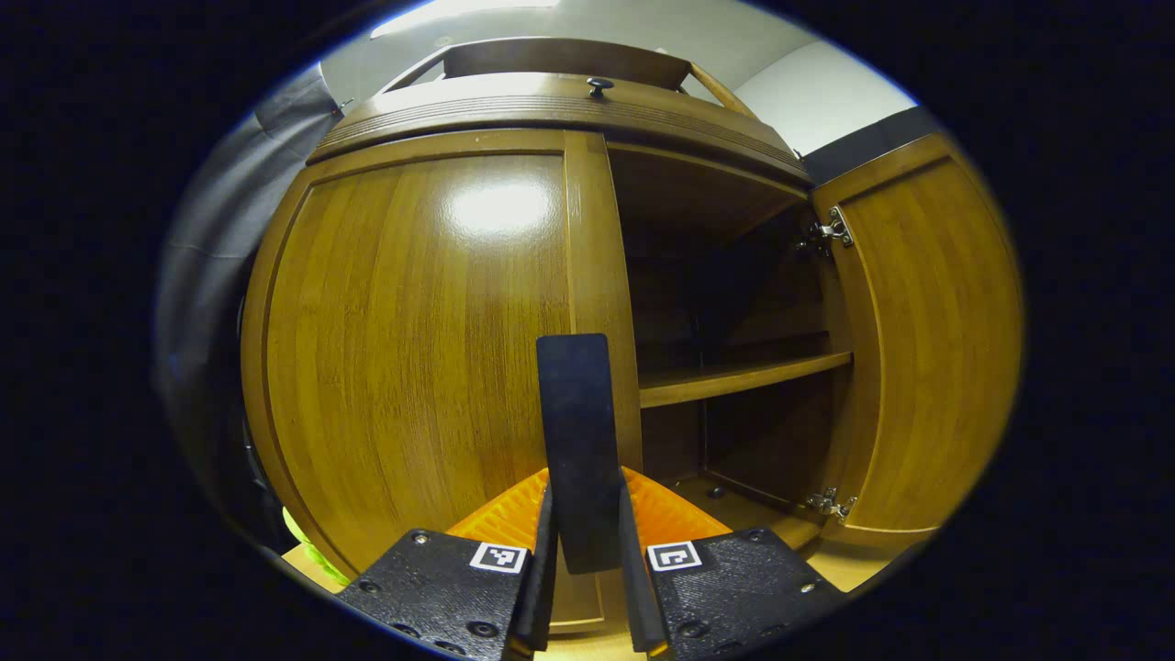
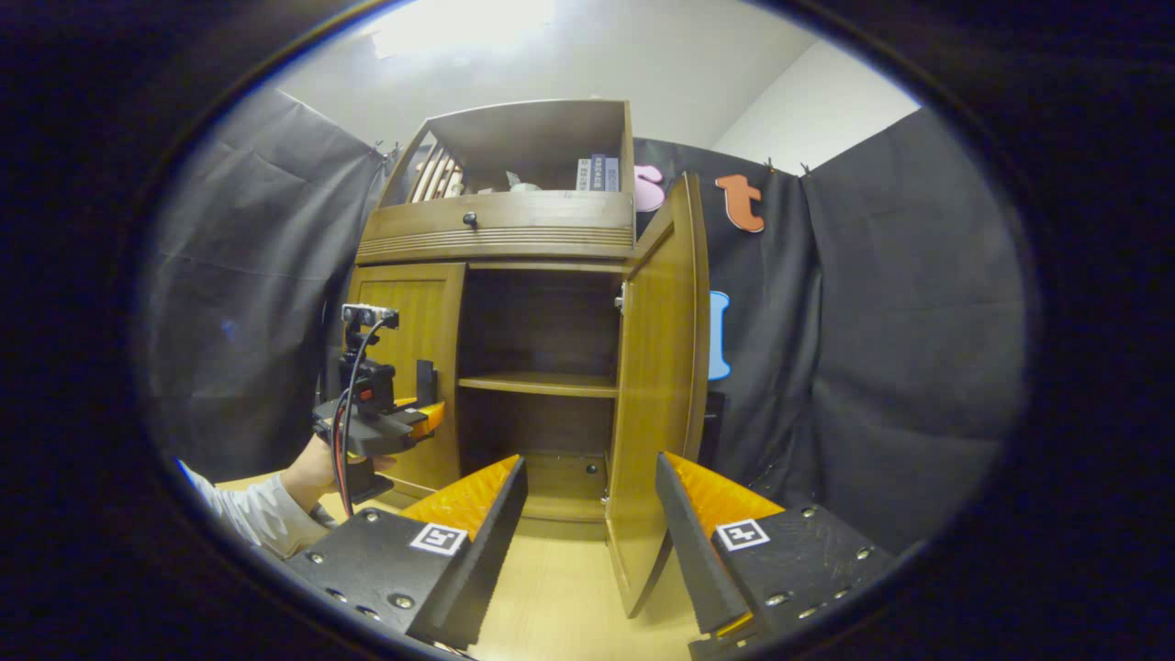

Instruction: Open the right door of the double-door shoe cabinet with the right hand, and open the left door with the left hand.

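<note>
cabinet: a wooden double-door shoe cabinet [image 2: 514, 248] is seen against the booth's dark cloth, standing on a pale wood floor [image 2: 560, 597].
right door: the right door [image 2: 656, 386] is swung well out, its edge toward the right gripper view; a shelf [image 2: 537, 384] and a dark interior are exposed behind it.
left door: the left door [image 1: 413, 349] is closed, flush with the frame; a dark upright handle [image 1: 580, 441] is fixed near its inner edge.
left gripper: the left gripper [image 1: 587, 542] is set around that handle, its fingers pressed in on either side so that the handle is pinched between them. it is also seen from the right gripper view, held by a hand [image 2: 312, 468] in a pale sleeve at the left door.
right gripper: the right gripper [image 2: 592, 514] is held back from the cabinet, fingers spread wide with nothing between them; the open door's lower edge lies in the gap, untouched.
step in hand: the right half is judged done; the left door is gripped but not yet opened.
next move: a pull outward along an arc about the left hinges is called for, with the grip kept firm so the handle is not slipped off.
</note>
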`<state>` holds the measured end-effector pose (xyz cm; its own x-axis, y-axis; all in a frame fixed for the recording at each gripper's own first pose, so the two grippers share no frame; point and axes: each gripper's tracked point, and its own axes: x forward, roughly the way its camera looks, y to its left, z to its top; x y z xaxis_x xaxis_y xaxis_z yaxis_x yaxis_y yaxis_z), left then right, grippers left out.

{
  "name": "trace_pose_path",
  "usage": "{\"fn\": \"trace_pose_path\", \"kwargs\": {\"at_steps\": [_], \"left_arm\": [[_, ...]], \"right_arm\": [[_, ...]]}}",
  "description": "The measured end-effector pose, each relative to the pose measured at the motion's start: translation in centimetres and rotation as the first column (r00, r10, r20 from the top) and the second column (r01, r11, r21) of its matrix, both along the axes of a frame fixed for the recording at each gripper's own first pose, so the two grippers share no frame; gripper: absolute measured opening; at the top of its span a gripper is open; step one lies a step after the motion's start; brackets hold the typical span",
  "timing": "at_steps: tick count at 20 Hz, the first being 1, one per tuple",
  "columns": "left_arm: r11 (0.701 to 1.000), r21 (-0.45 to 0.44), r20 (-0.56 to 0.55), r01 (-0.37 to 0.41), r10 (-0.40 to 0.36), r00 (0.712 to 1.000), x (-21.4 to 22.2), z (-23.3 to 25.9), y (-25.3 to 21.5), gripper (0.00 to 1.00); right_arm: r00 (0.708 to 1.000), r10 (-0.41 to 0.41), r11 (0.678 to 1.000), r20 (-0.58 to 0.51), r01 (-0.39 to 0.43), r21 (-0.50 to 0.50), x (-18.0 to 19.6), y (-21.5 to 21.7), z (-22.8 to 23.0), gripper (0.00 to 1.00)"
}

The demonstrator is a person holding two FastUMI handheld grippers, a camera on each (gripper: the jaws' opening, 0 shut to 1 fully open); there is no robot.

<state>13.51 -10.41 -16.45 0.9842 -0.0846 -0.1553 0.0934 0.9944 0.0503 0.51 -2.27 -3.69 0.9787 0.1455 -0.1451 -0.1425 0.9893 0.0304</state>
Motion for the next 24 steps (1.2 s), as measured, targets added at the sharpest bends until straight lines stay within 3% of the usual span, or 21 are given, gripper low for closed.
{"fn": "trace_pose_path", "kwargs": {"at_steps": [7, 24], "left_arm": [[0.999, 0.012, -0.048, 0.041, -0.041, 0.998, -1.6, 0.3, -0.2, 0.32], [0.982, -0.098, -0.118, 0.160, -0.171, 0.978, -7.5, 1.8, 0.1, 0.32]], "right_arm": [[1.000, -0.014, 1.000, 0.022, 0.014, 0.012, 0.1, 0.5, 0.6, 0.81], [0.991, 0.111, 0.994, 0.069, -0.108, -0.033, -3.1, 8.2, 0.9, 0.81]]}}
